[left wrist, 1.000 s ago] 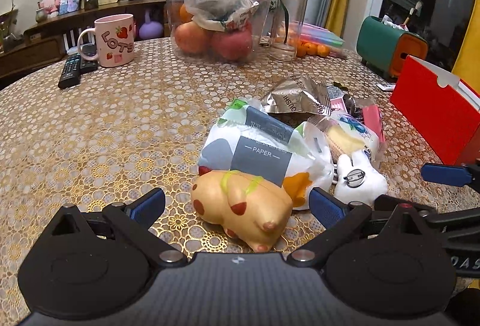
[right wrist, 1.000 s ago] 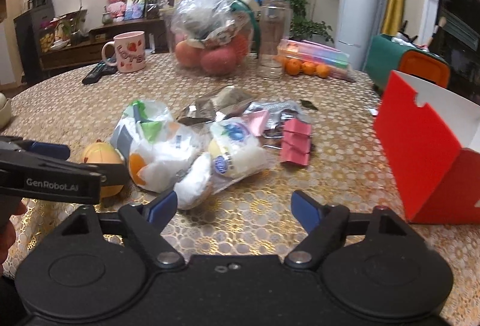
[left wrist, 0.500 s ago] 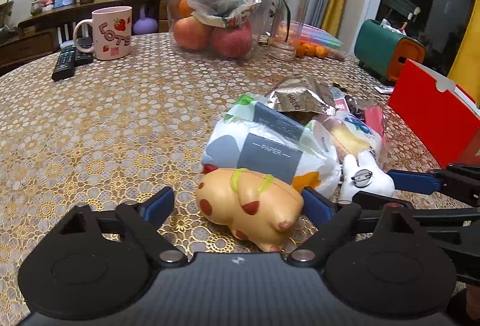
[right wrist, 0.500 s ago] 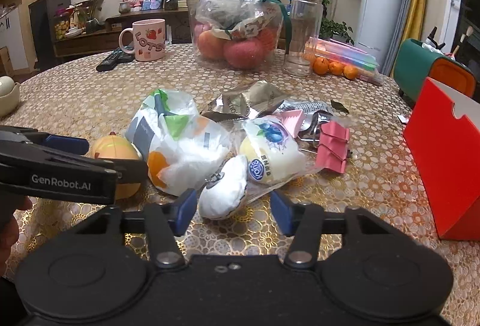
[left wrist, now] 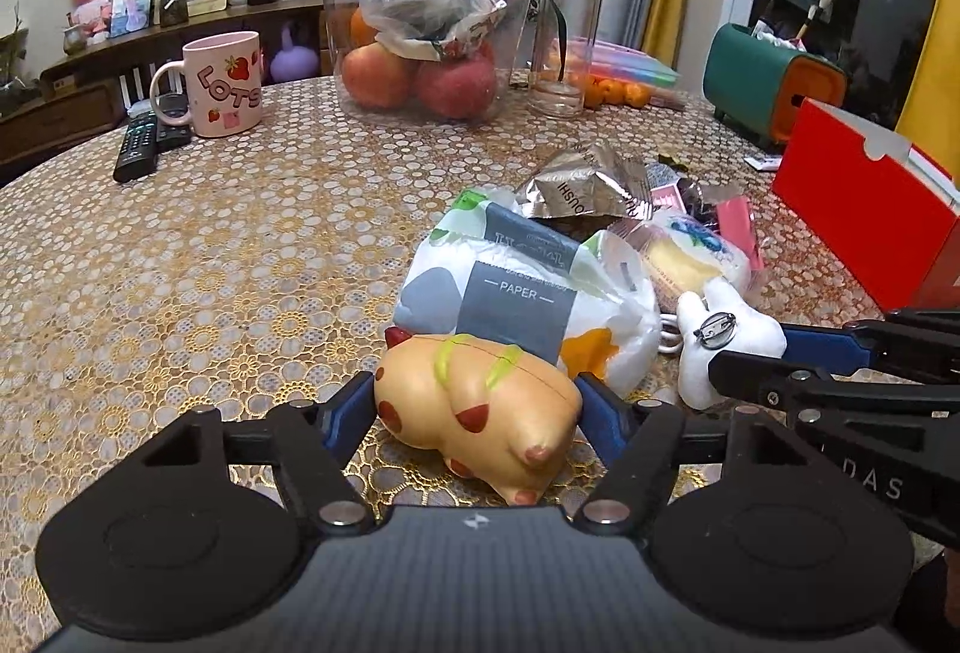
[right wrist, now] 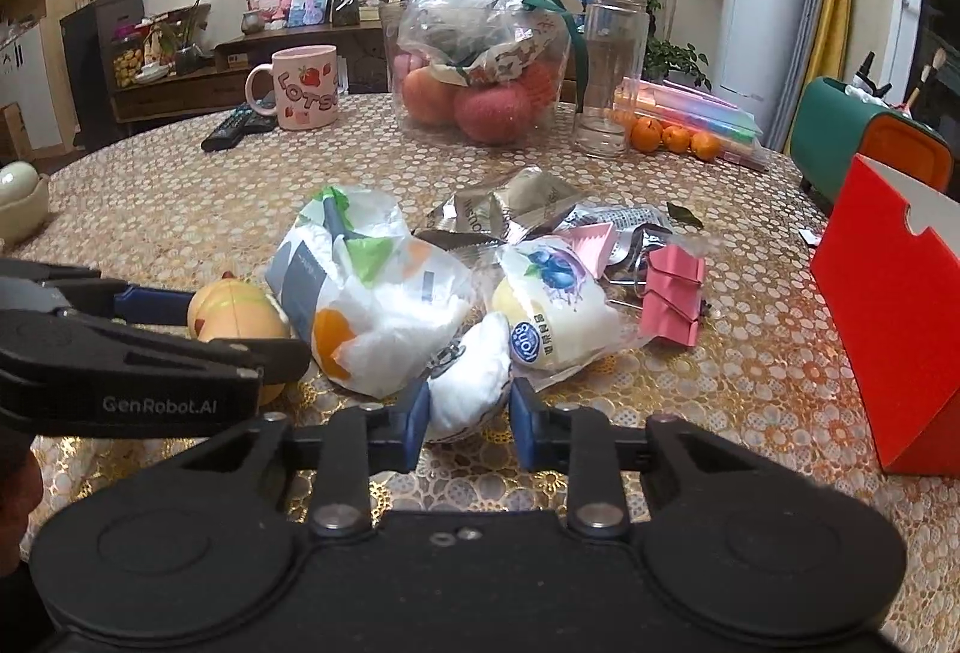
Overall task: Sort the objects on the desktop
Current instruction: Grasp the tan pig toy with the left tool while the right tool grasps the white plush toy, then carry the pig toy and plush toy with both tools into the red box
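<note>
Both jaws, wide a second ago, are closing: left gripper [left wrist: 477,410] around the pig [left wrist: 480,401], right gripper [right wrist: 469,422] around the white plush [right wrist: 471,380]; lifting comes next.

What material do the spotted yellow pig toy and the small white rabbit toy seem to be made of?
The spotted yellow pig toy looks like soft foam or rubber: smooth, slightly glossy skin, rounded shape, painted red spots. The small white rabbit toy seems plush fabric: a matte, fuzzy surface with a metal pin clasp on its back. Neither can be confirmed by sight alone.
</note>
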Demonstrator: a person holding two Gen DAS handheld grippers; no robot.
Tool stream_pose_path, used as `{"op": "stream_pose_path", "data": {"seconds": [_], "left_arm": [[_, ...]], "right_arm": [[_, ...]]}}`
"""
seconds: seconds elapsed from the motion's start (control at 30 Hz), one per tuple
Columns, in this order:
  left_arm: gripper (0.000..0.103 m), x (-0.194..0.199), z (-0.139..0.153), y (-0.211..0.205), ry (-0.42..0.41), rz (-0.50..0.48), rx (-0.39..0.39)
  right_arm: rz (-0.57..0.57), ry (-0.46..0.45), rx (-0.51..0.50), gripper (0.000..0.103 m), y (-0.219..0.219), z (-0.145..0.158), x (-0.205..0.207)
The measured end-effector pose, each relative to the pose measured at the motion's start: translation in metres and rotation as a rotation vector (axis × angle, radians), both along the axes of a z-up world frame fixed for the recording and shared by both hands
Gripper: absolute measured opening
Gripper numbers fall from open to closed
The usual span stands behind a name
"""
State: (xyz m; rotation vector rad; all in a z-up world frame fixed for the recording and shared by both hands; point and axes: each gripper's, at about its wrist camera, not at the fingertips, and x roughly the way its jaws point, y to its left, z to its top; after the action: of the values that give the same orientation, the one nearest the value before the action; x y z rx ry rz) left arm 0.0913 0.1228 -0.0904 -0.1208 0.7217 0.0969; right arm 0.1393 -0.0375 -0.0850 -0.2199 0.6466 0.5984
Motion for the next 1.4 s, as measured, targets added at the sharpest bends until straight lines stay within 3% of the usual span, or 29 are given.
{"op": "stream_pose_path", "data": {"seconds": [0.4, 0.87, 1.4], "left_arm": [[0.071, -0.023, 0.039, -0.040, -0.035, -0.054, 0.012], [0.071, -0.037, 0.086, -0.125, -0.075, -0.182, 0.026], [0.071, 0.004, 0.118, -0.236, -0.111, -0.385, 0.065]], "right_arm": [[-0.036, -0.029, 0.069, 0.026, -0.040, 0.036, -0.023], [-0.115, -0.071, 0.130, 0.026, -0.132, 0.083, -0.051], [-0.224, -0.129, 0.160, 0.027, -0.236, 0.121, -0.032]]}}
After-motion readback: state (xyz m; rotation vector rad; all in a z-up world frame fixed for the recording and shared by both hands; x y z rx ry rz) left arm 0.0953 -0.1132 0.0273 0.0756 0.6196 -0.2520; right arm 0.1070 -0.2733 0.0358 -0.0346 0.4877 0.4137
